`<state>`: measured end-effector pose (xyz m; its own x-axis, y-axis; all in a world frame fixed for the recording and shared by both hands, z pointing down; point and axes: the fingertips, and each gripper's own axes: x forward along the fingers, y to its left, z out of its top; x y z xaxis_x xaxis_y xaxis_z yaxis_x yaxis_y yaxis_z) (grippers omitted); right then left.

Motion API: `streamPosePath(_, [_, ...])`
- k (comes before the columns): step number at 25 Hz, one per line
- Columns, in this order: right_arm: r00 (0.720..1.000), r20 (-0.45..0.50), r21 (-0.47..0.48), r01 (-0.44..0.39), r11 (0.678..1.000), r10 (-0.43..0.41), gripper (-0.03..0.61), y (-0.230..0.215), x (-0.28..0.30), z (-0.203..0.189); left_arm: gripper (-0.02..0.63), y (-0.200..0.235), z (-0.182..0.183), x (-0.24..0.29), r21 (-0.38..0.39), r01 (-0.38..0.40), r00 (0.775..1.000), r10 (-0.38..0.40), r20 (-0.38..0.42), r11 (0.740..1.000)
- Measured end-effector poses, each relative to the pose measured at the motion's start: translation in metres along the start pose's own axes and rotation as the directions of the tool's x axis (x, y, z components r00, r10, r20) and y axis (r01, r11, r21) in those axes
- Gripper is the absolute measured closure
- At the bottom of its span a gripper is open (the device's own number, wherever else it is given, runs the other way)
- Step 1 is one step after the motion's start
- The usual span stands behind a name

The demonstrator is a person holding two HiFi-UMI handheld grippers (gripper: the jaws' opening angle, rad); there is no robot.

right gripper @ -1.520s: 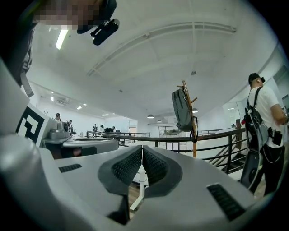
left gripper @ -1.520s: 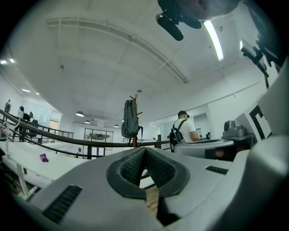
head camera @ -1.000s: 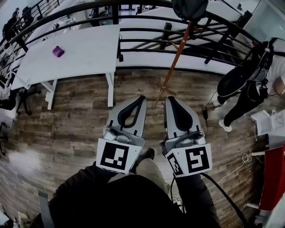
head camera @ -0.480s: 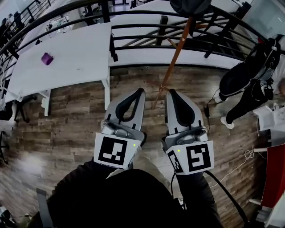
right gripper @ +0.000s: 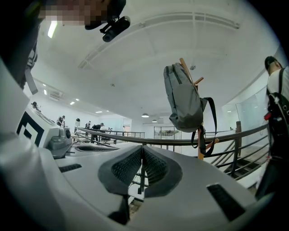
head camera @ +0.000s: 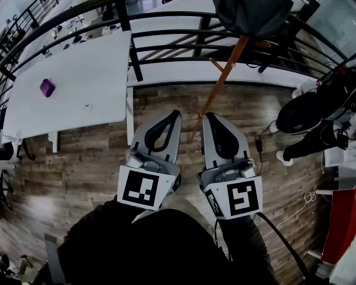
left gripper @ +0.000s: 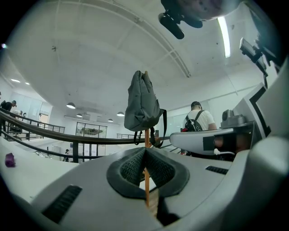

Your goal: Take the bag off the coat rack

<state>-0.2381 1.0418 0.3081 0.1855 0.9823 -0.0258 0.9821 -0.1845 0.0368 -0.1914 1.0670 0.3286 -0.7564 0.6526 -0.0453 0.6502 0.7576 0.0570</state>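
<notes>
Head view: the left gripper (head camera: 174,114) and right gripper (head camera: 208,117) sit side by side, pointing level over the wooden floor (head camera: 83,167) toward the orange pole of the coat rack (head camera: 222,80). The grey bag (head camera: 253,15) hangs at the pole's top, beside the black railing (head camera: 167,33), well apart from both grippers. This looks like the reach-in step, with nothing taken yet.

Left gripper view: the jaws are pressed together at the tips, with nothing between them. The bag (left gripper: 142,101) hangs dead ahead and higher up, draped over the rack's top, and the pole (left gripper: 146,137) runs down behind the jaw tips.

Right gripper view: these jaws are closed too, and empty. The bag (right gripper: 183,101) hangs up and to the right, with its straps dangling beside the pole.

The next move probably calls for lifting a gripper to the bag, parting the jaws around a strap or the top, then raising it clear of the peg.
</notes>
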Motion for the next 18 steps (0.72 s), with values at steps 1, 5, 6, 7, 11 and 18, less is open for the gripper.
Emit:
streamPosePath(1, [1.000,0.002,0.000,0.000,1.000,0.000,0.571,-0.007,0.007,0.000,0.604,0.002,0.000,0.011,0.002,0.002,1.000,-0.002,-0.001,1.000])
streamPosePath(5, [0.999,0.041,-0.001,-0.008,1.000,0.008,0.571,-0.030,0.040,0.013,0.604,0.022,0.008,0.049,0.045,0.009,1.000,-0.009,-0.009,0.999])
streamPosePath(6, [0.998,0.054,0.000,-0.010,1.000,0.010,0.571,-0.032,0.049,0.018,0.604,0.028,0.012,0.055,0.065,0.011,1.000,-0.011,-0.009,0.998])
streamPosePath(7, [0.998,0.065,0.001,-0.013,1.000,0.013,0.571,-0.033,0.056,0.022,0.604,0.034,0.017,0.061,0.078,0.012,1.000,-0.012,-0.007,0.997])
streamPosePath(11, [0.995,0.098,-0.001,-0.023,1.000,0.023,0.571,-0.033,0.071,0.039,0.604,0.047,0.037,0.073,0.103,0.007,1.000,-0.008,0.009,0.995])
streamPosePath(18, [0.995,0.099,-0.019,-0.021,1.000,0.023,0.571,-0.035,0.111,0.039,0.604,0.080,0.041,0.096,0.104,0.009,0.999,-0.012,0.031,0.995])
